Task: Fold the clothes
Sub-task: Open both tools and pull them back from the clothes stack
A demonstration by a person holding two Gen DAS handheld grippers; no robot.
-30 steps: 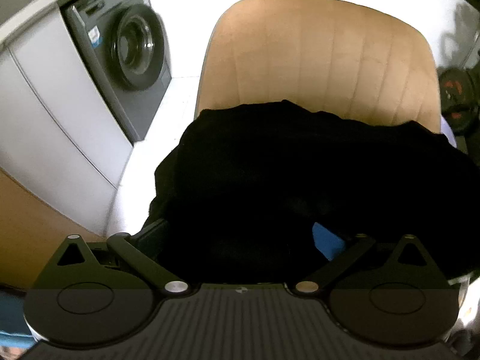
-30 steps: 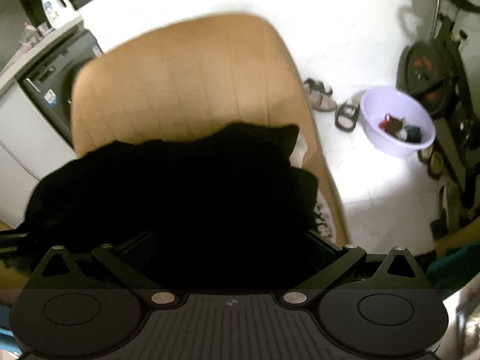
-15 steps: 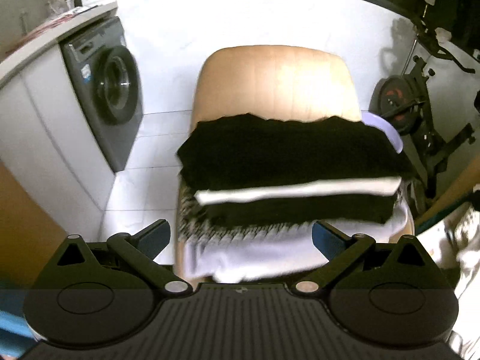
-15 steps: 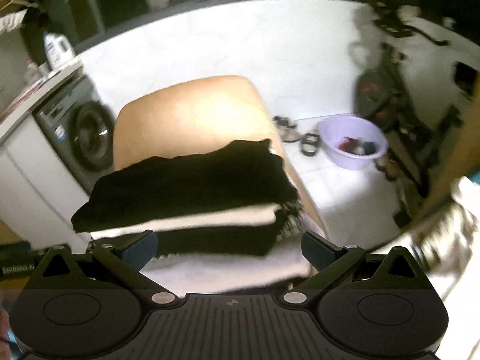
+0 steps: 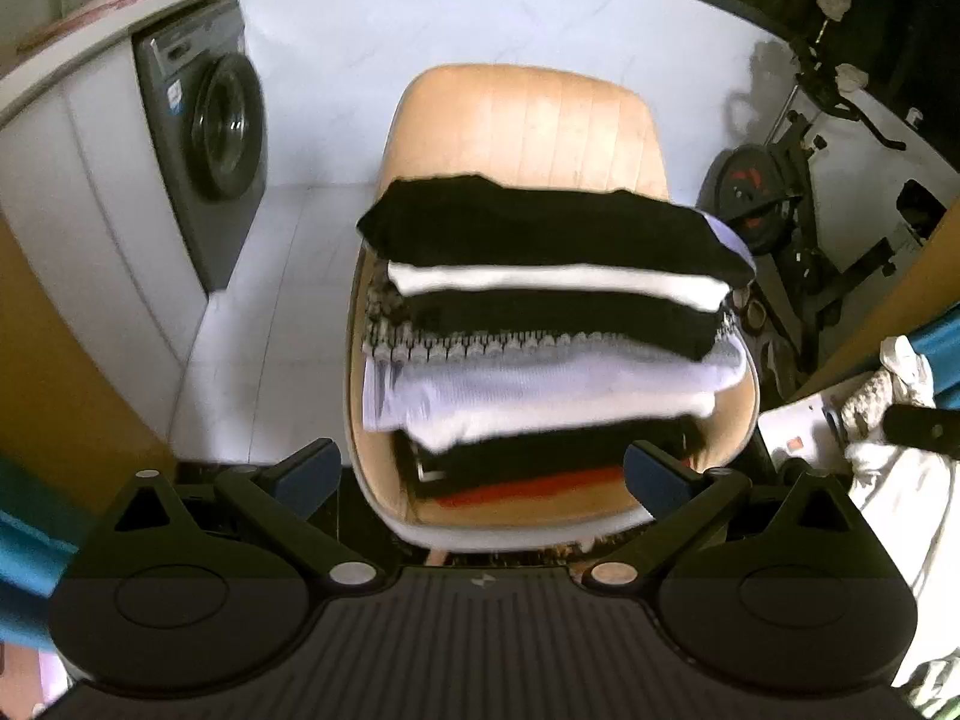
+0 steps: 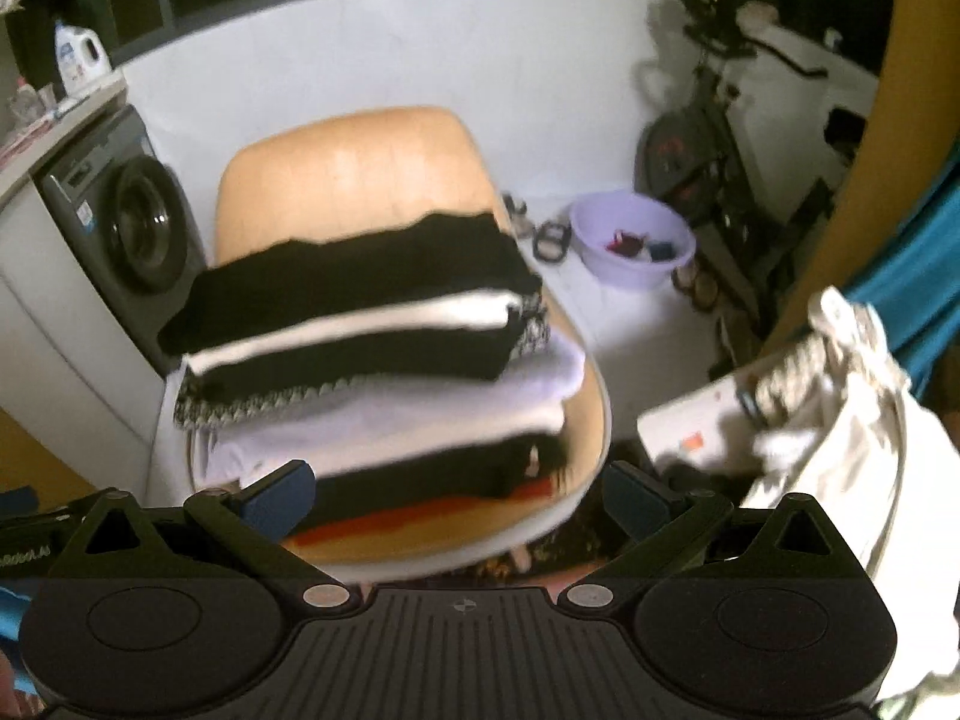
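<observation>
Black folded top layer [image 5: 552, 228] caps the stack on the chair [image 5: 528, 120] dead ahead, long axis crosswise; left gripper [image 5: 480, 474] and right gripper [image 6: 456, 495] both spread wide, empty, unfolded pale laundry [image 6: 840, 396] nearer the right.

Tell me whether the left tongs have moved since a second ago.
Yes. The left tongs have backed away from the chair: the black garment that filled the view now sits small atop the stack.

Both grippers are just hanging out with nothing in them: left gripper [image 5: 480, 471] has its jaws spread wide, right gripper [image 6: 459, 492] same deal.
</observation>
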